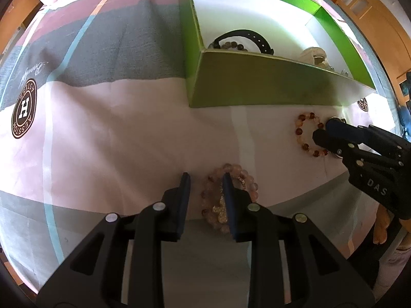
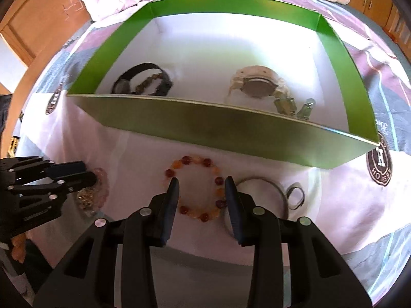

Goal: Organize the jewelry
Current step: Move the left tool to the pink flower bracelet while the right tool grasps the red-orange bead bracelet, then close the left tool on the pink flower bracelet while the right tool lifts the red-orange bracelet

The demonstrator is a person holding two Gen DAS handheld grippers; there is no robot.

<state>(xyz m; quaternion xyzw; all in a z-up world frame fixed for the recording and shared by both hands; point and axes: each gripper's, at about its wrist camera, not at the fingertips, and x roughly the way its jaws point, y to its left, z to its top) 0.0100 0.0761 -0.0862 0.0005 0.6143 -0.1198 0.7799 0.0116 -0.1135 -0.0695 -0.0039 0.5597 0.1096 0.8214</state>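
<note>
"H" crest badge (image 1: 24,108) on bedsheet (image 1: 115,128); "DAS" on right hand-held gripper (image 1: 324,131)

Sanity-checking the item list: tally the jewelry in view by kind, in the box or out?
Watches: 2, black watch and cream watch, both in the green box.
Bead bracelets: 3, brown in the box, amber and pink on the bedspread.
Metal bangle: 1.
Small ring: 1.
Total: 7.
</note>
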